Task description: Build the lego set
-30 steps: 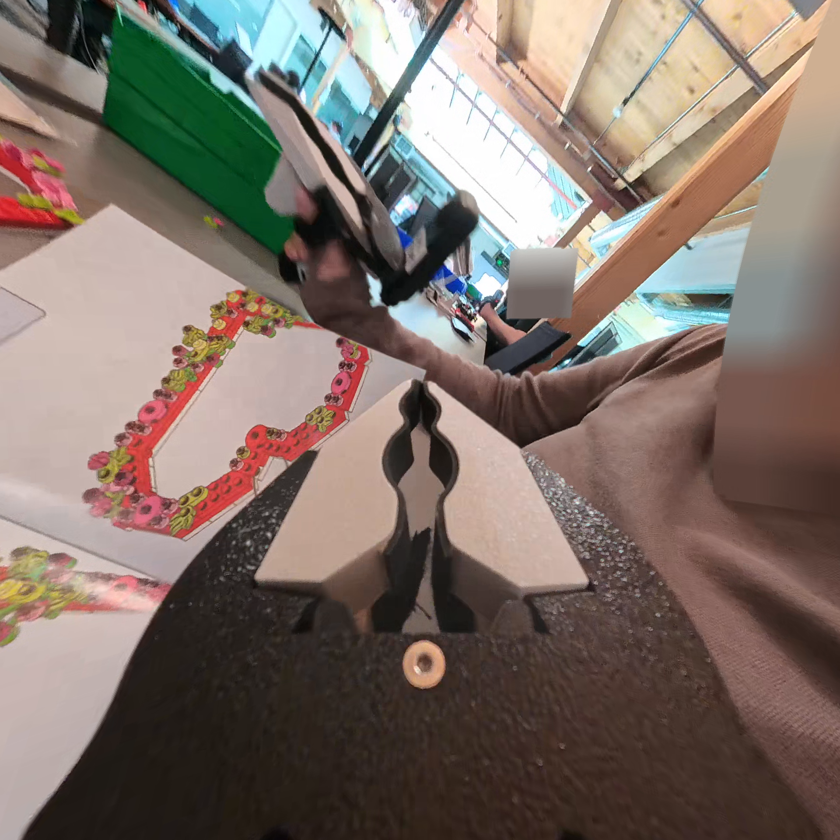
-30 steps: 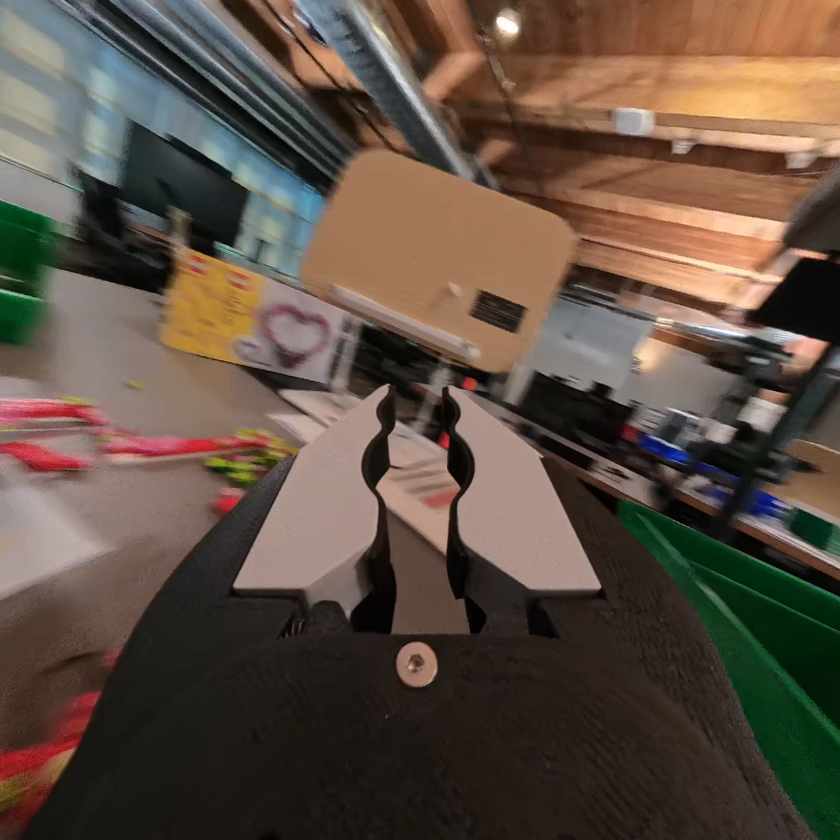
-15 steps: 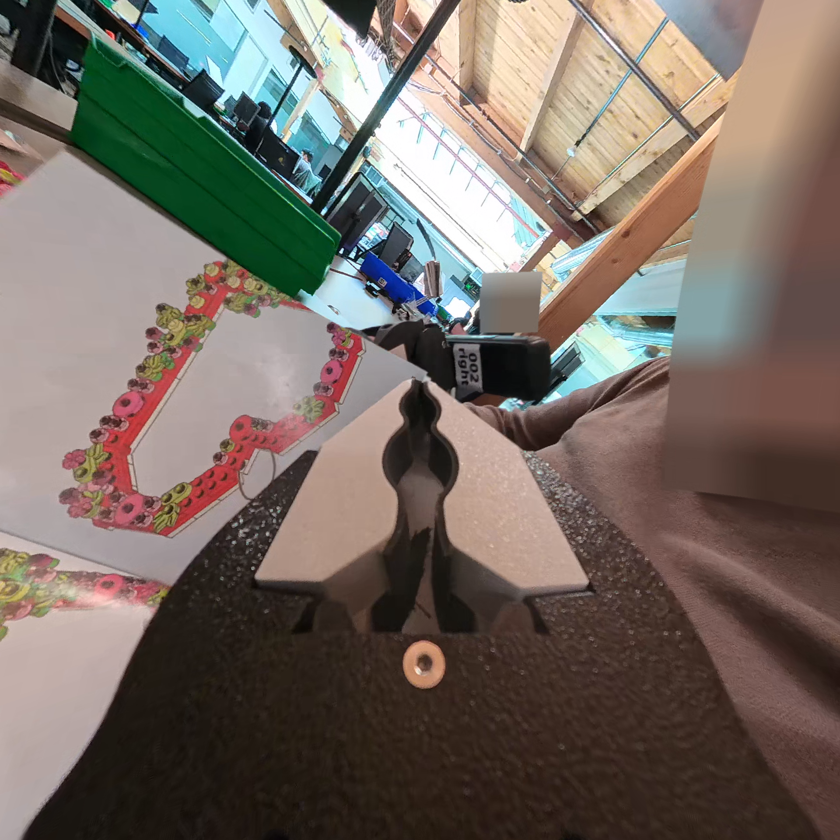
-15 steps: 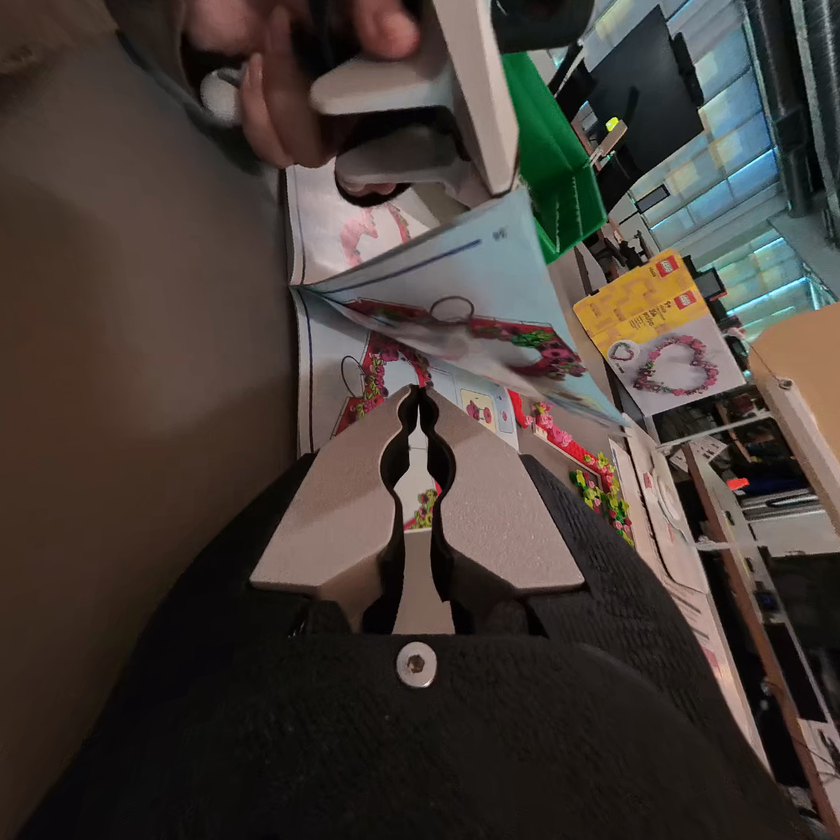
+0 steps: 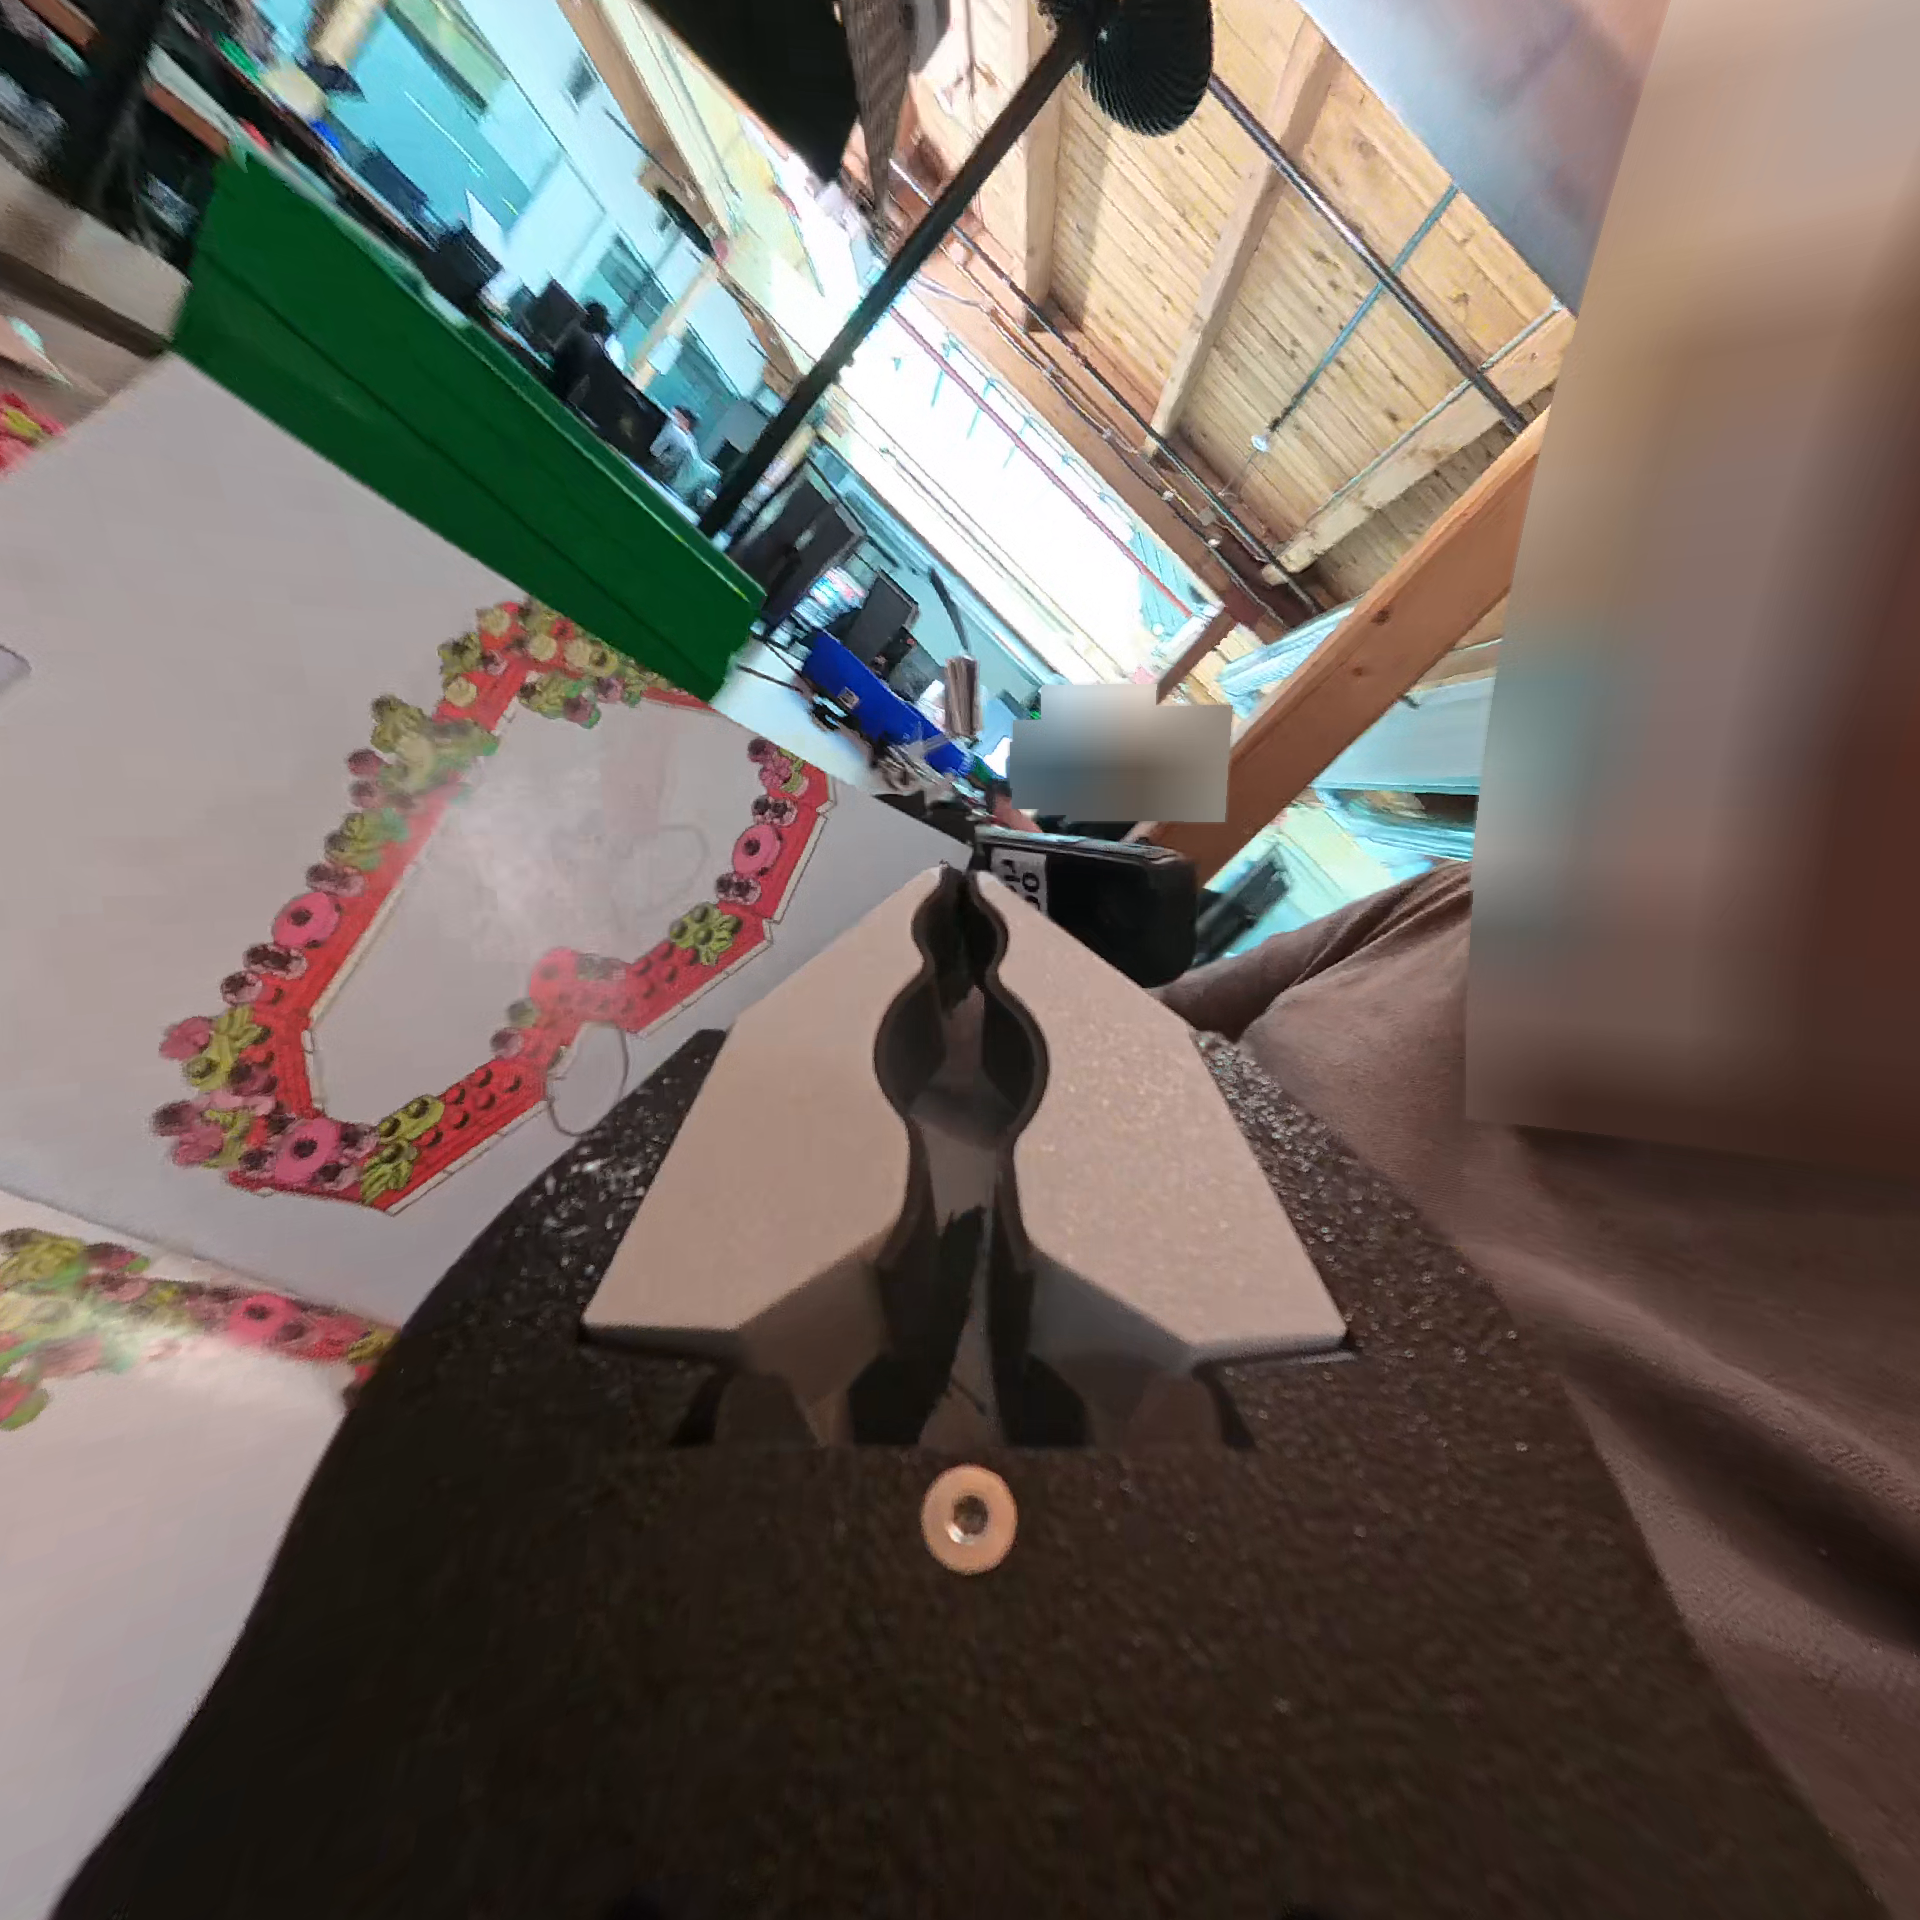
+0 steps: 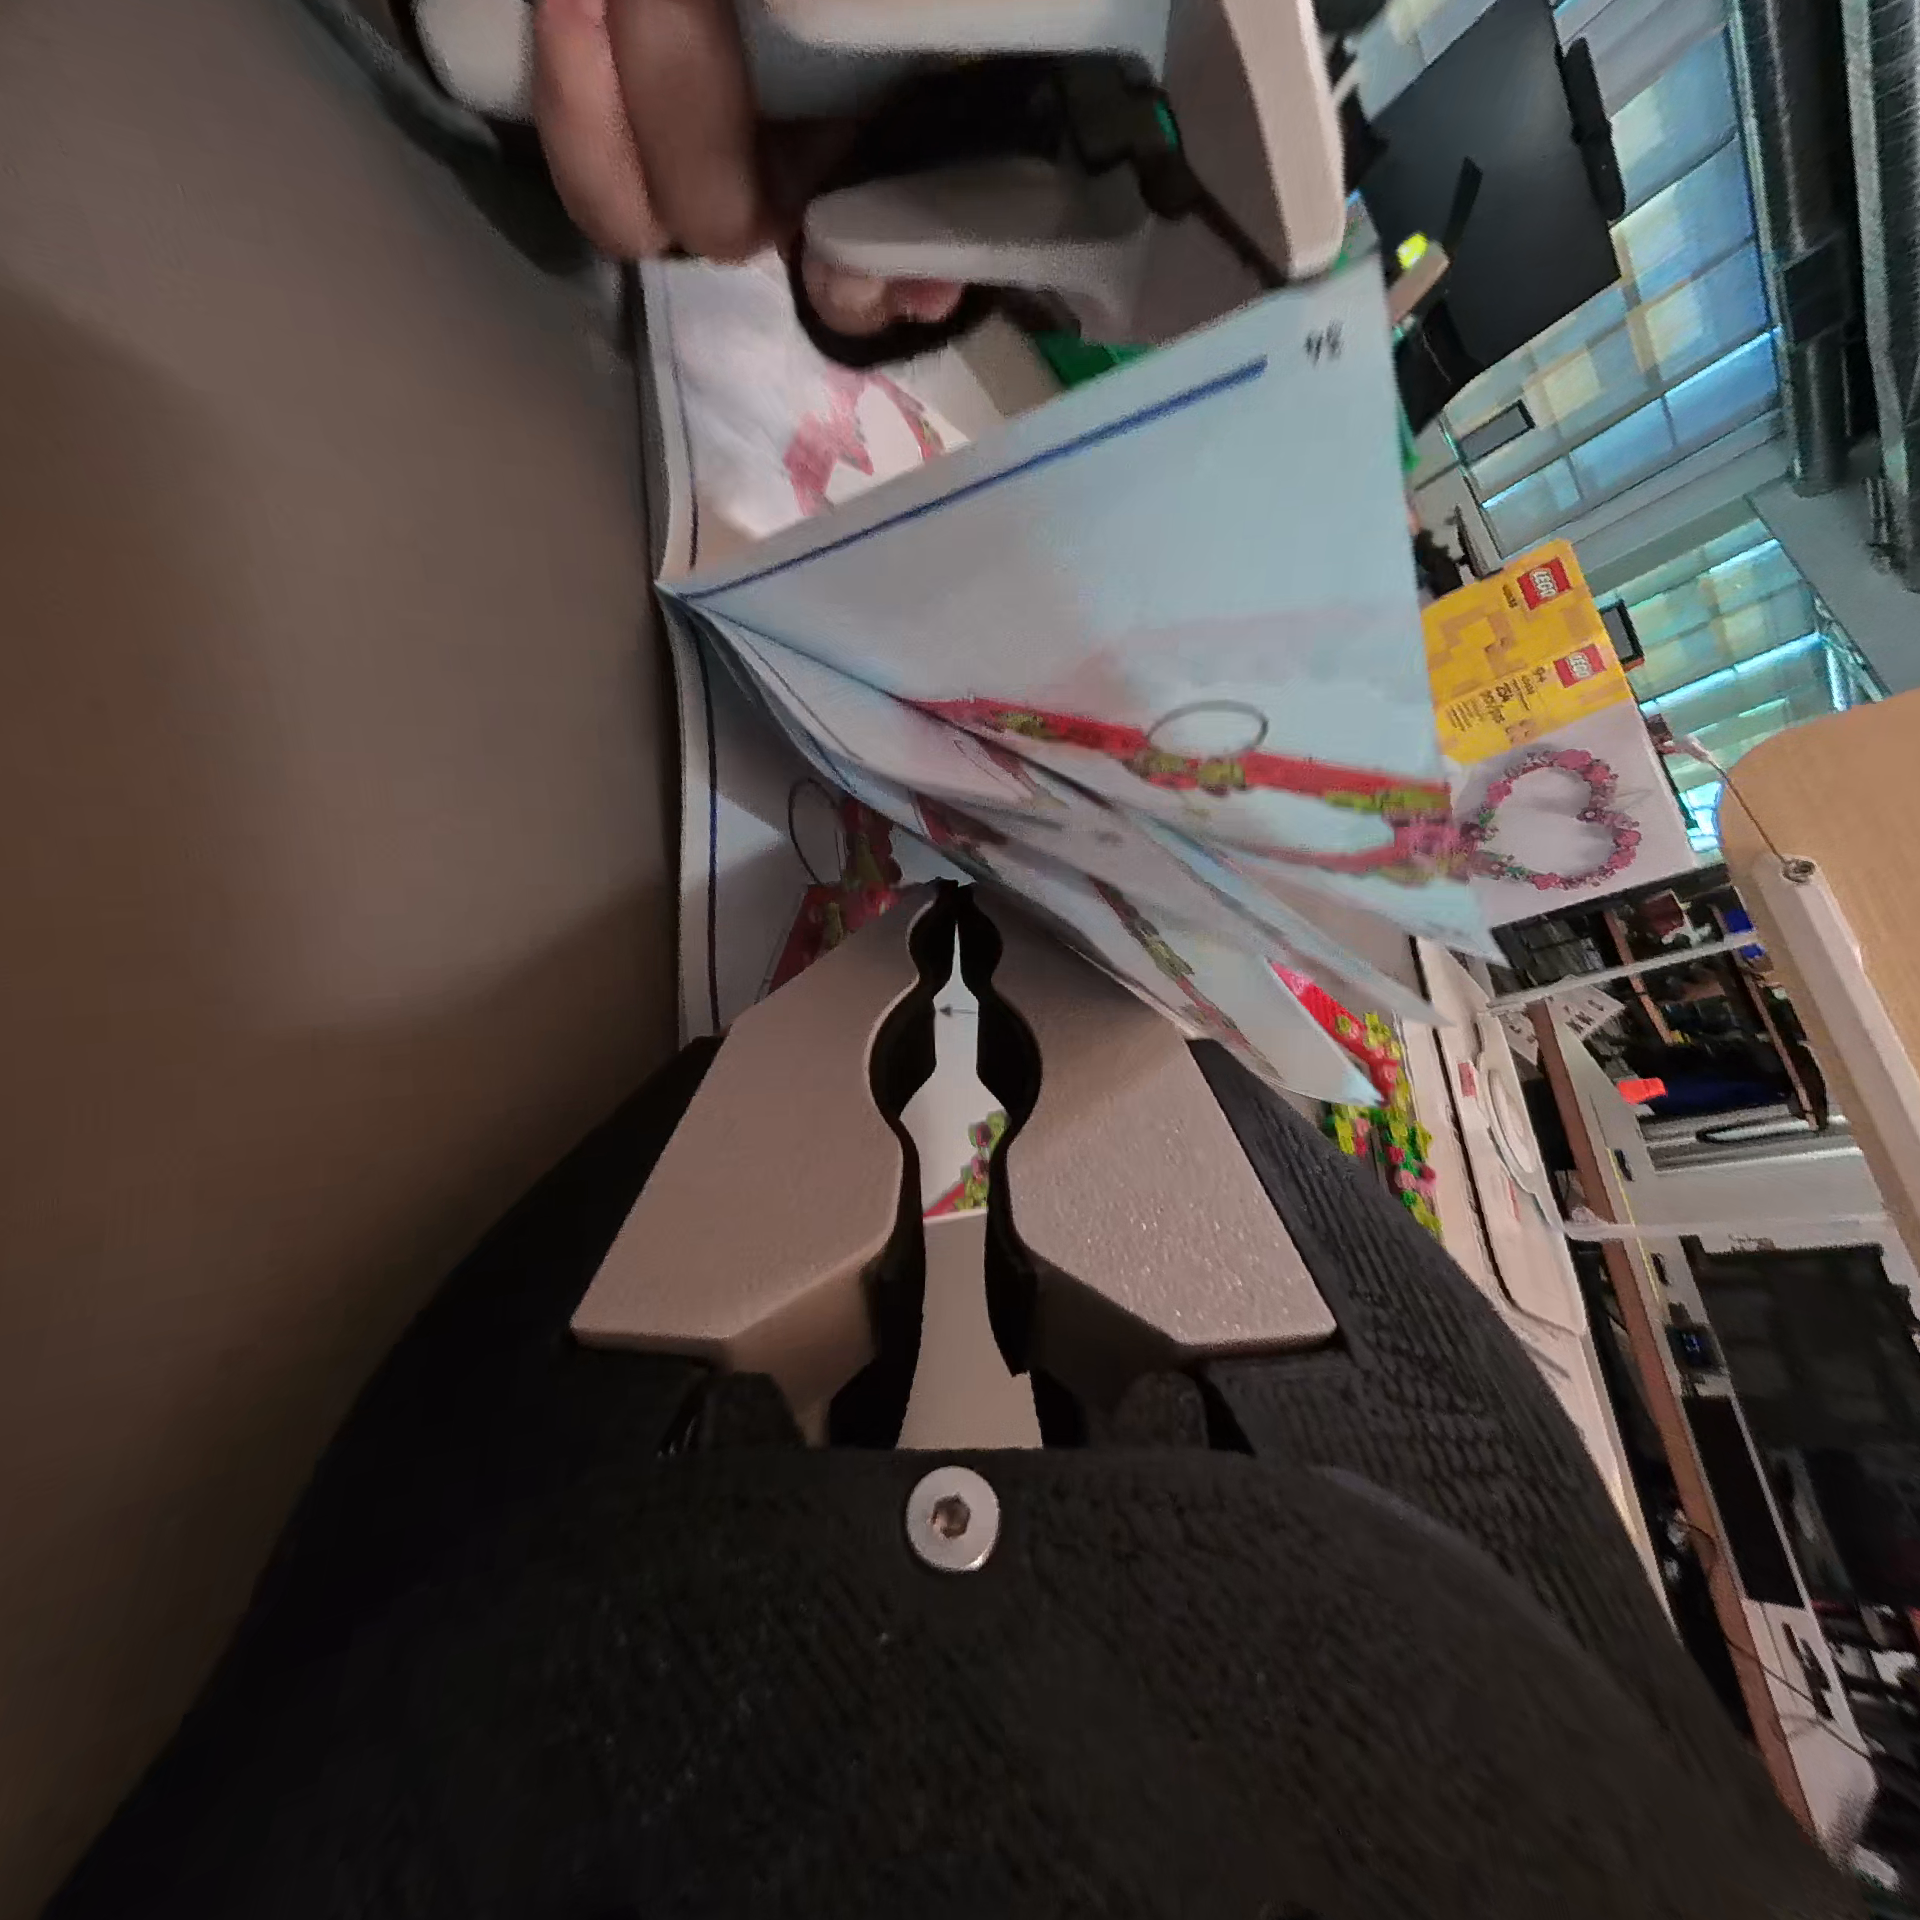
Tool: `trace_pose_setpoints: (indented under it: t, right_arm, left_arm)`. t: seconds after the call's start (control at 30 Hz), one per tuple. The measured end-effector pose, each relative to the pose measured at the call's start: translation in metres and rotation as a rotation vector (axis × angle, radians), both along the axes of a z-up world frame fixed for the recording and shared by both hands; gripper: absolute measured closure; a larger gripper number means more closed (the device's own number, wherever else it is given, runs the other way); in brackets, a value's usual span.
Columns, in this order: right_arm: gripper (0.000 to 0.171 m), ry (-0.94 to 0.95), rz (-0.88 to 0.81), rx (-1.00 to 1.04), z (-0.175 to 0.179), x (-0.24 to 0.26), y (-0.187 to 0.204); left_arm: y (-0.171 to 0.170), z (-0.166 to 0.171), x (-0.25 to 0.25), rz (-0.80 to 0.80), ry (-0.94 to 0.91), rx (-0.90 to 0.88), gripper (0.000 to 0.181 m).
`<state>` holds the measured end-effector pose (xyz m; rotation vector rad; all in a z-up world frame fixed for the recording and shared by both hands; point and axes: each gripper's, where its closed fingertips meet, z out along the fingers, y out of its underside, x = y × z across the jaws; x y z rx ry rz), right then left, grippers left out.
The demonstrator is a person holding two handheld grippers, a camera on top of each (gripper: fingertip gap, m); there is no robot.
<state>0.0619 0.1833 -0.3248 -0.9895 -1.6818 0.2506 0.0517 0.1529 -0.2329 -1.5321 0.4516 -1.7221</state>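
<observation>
The instruction booklet [image 6: 1039, 623] lies open in front of a person in a brown top. My left gripper [image 5: 958, 883] is shut on the corner of a page [image 5: 312, 623] printed with a red heart frame, and holds it lifted. In the right wrist view that gripper [image 6: 1226, 156] shows at the top, held by a hand, with several pages fanned out under the lifted one. My right gripper [image 6: 948, 899] is shut, its tips at the lower pages near the spine. I cannot tell whether paper is between them. Its black body [image 5: 1091, 904] shows beyond the left tips.
The yellow and white set box [image 6: 1527, 727] stands behind the booklet. Loose red, green and pink bricks [image 6: 1371, 1112] lie on the table beside it. Green bins [image 5: 447, 416] stand at the table's far side. The brown sleeve [image 5: 1558, 1351] is close on the right. About 10 cm separates my left fingertips from my right.
The right gripper has swung from facing out over the table to the booklet, and its jaws have closed from open. The left gripper has kept hold of the page; more pages have fanned up.
</observation>
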Motion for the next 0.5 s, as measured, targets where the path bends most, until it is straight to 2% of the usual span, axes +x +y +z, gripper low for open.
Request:
trace_pose_setpoints:
  t: [0.13,0.2,0.3,0.43,0.5]
  right_arm:
    - [0.171,0.013,-0.091,-0.002,0.004,0.017,0.018]
    - [0.171,0.017,-0.115,0.010,0.005,0.027,0.025]
    - [0.171,0.005,-0.202,0.074,0.008,0.044,0.045]
    - [0.171,0.107,-0.425,0.073,0.026,0.065,0.080]
    - [0.171,0.165,-0.364,0.077,0.039,0.057,0.070]
  left_arm:
    - [0.009,-0.002,-0.035,0.281,0.176,0.092,0.181]
    - [0.011,-0.015,-0.062,0.461,0.312,0.073,0.181]
    - [0.000,-0.026,-0.097,0.652,0.433,0.053,0.181]
    - [-0.017,-0.040,-0.129,0.803,0.531,0.017,0.181]
    - [-0.024,-0.050,-0.136,0.832,0.549,-0.006,0.181]
